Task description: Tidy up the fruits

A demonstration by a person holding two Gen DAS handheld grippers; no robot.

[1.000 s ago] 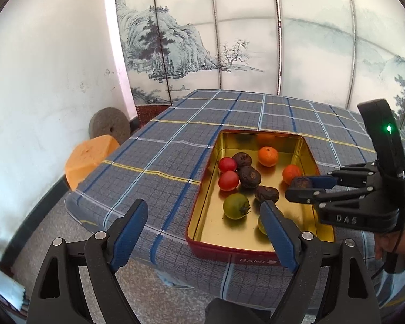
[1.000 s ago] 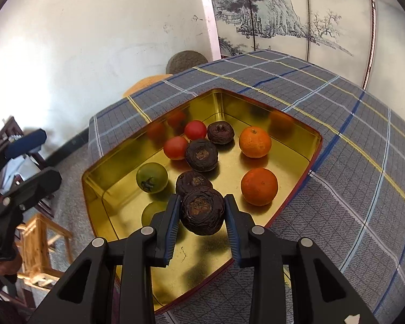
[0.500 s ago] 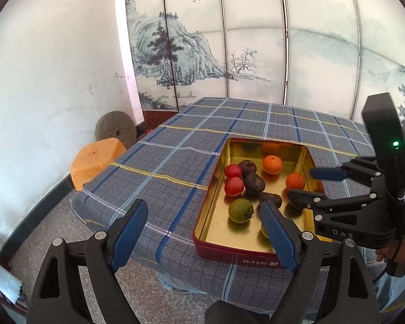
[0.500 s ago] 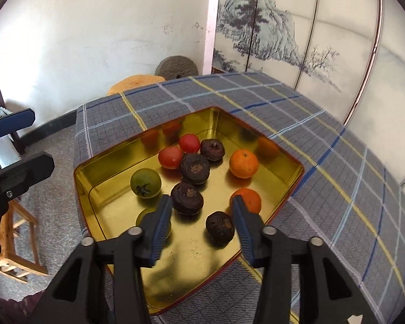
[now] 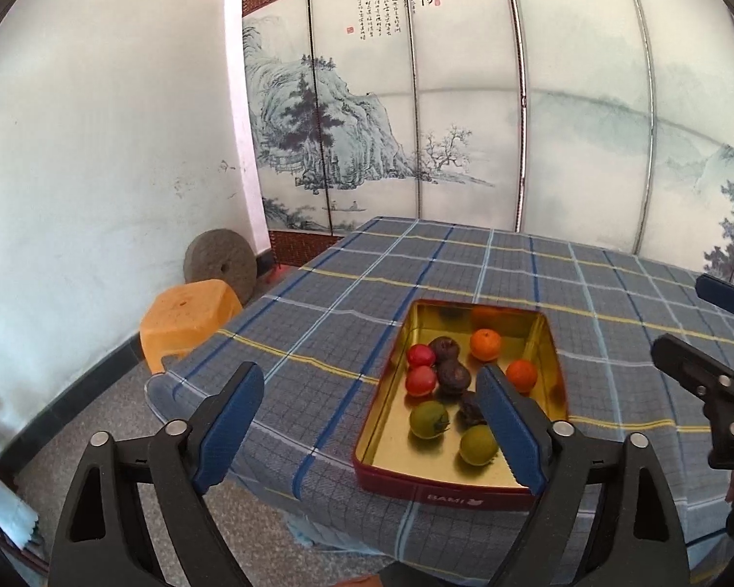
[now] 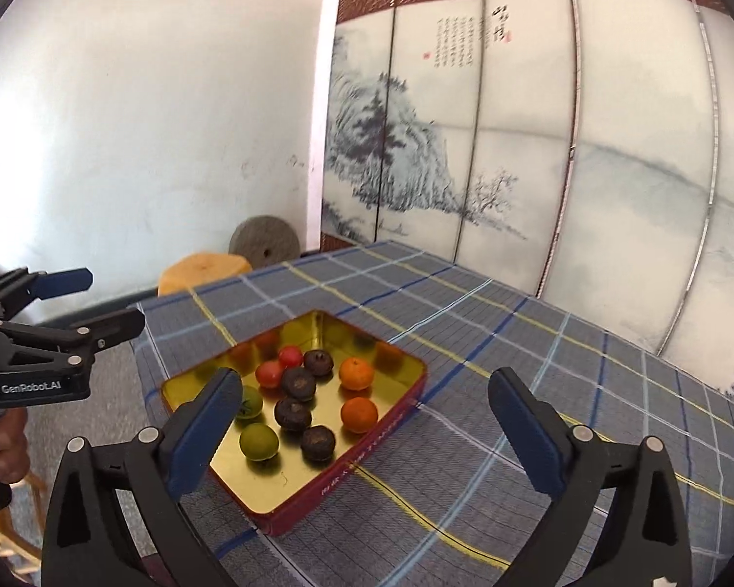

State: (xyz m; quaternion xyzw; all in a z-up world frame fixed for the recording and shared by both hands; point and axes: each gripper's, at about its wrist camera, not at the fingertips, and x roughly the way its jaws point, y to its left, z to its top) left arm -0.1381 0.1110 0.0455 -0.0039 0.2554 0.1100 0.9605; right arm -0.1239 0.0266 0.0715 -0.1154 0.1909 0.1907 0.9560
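Both my tongs are opening with nothing between them, left tongs (image 5: 372,420) and right tongs (image 6: 367,428) above the gold tin (image 6: 406,367) of fruit ahead.

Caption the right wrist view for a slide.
Right gripper opening, empty, above a gold tin of sorted fruit on a plaid table.

Screen's (image 5: 465,98) calligraphy too small to read

Bright, even daylight. The white wall (image 5: 98,156) is washed out. The gold tray (image 6: 269,484) gleams with reflections. Fisheye bending curves the screen panels (image 5: 465,98); corners are vignetted black. The right view is slightly blurred.
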